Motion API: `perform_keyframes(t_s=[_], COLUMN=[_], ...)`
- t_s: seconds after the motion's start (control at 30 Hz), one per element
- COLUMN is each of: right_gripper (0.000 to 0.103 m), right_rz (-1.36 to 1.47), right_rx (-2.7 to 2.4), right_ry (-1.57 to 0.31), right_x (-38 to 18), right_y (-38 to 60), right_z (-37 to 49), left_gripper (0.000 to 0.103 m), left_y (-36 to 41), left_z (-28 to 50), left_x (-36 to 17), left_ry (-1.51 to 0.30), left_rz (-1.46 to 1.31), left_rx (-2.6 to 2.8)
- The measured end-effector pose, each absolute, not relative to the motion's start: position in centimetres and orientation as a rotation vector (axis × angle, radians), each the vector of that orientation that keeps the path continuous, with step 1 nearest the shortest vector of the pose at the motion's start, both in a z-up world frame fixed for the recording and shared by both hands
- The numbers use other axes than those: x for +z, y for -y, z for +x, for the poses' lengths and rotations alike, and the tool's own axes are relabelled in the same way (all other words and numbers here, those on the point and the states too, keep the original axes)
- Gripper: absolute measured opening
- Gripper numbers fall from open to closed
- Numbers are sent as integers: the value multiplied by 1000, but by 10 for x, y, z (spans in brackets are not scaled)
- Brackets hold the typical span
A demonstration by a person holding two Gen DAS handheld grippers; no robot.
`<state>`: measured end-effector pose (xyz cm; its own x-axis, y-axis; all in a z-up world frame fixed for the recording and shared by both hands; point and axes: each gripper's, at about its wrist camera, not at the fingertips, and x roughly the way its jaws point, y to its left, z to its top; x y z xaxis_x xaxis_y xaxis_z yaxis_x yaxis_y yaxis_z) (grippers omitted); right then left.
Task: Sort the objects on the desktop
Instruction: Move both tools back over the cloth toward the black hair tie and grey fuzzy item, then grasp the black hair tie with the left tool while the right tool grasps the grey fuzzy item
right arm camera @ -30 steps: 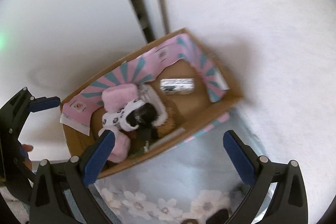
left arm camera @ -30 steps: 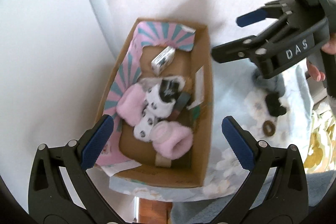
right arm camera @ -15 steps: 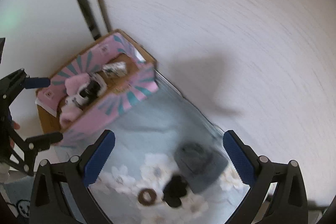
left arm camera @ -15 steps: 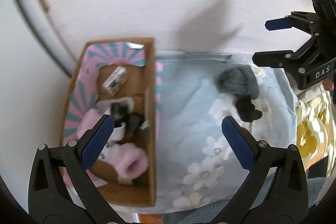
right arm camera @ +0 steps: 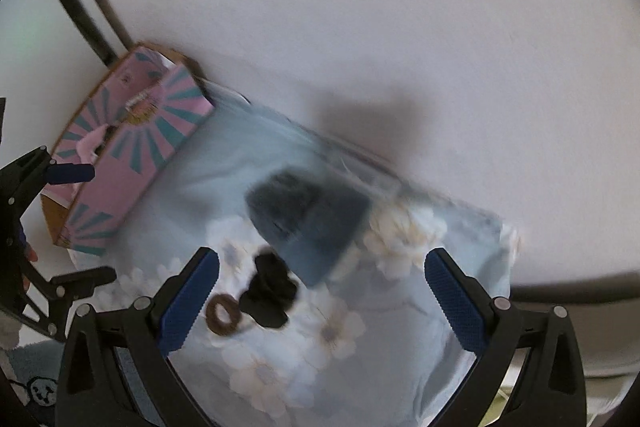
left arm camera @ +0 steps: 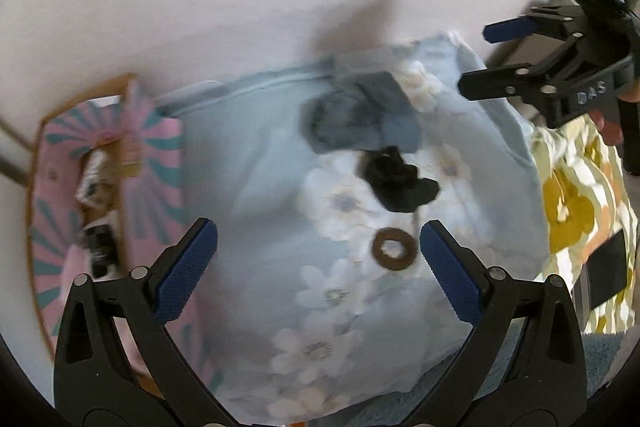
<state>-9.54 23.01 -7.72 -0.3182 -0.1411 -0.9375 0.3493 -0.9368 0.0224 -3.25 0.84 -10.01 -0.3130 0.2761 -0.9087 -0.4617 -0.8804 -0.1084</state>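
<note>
A grey folded garment (left arm camera: pixel 360 115), a black crumpled piece of cloth (left arm camera: pixel 400 179) and a brown hair ring (left arm camera: pixel 394 249) lie on a pale blue floral cloth (left arm camera: pixel 260 187). They also show in the right wrist view: garment (right arm camera: pixel 308 215), black cloth (right arm camera: pixel 270 293), ring (right arm camera: pixel 223 315). My left gripper (left arm camera: pixel 318 271) is open and empty above the cloth, the ring close to its right finger. My right gripper (right arm camera: pixel 322 299) is open and empty above the garment and black cloth. It also shows in the left wrist view (left arm camera: pixel 496 55) at upper right.
A pink and teal cardboard box (left arm camera: pixel 48 195) holding socks stands at the cloth's left end; it also shows in the right wrist view (right arm camera: pixel 132 147). A white wall runs behind. A yellow floral fabric (left arm camera: pixel 576 203) lies to the right. The left gripper (right arm camera: pixel 76 223) shows at the right wrist view's left edge.
Both grippers have swung right, away from the box, toward the grey garment, black cloth and ring. Both have stayed open and empty.
</note>
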Motion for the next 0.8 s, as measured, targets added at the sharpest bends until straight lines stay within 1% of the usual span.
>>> perform_keyframes(t_s=[0.13, 0.23, 0.4, 0.47, 0.5, 0.53, 0.57, 0.67, 0.77, 0.8], right_gripper=[103, 103, 102, 102, 101, 98, 98, 96, 85, 79], right_rz=[1665, 1669, 1624, 1620, 1621, 1621, 1620, 1629, 1641, 1641], right_rx=[-2303, -2285, -2251, -2225, -2216, -2201, -2180, -2136, -2097, -2085], right_ry=[-206, -139, -51, -25, -19, -10, 1, 11, 33, 47], right_x=[-101, -120, -148, -159, -162, -167, -172, -186, -197, -200], right_y=[-253, -267, -273, -270, -269, -266, -262, -254, -250, -249], right_z=[-93, -94, -107, -114, -117, -120, -123, -129, -134, -135], left_gripper=[100, 96, 94, 91, 90, 85, 77, 66, 64, 62], left_y=[-39, -61, -97, -107, -111, -114, -115, -116, -113, -113], left_z=[-27, -26, -28, -28, -28, -29, -30, -34, -35, -35], left_x=[-117, -135, -167, -178, -184, -189, -193, -205, -208, -208], left_ry=[-266, -285, -320, -346, -358, -366, -366, -343, -318, -318], left_rz=[-1453, -1427, -1411, -1406, -1405, -1408, -1412, -1449, -1455, -1455], left_rx=[2186, 2165, 2136, 2134, 2134, 2133, 2133, 2131, 2139, 2140])
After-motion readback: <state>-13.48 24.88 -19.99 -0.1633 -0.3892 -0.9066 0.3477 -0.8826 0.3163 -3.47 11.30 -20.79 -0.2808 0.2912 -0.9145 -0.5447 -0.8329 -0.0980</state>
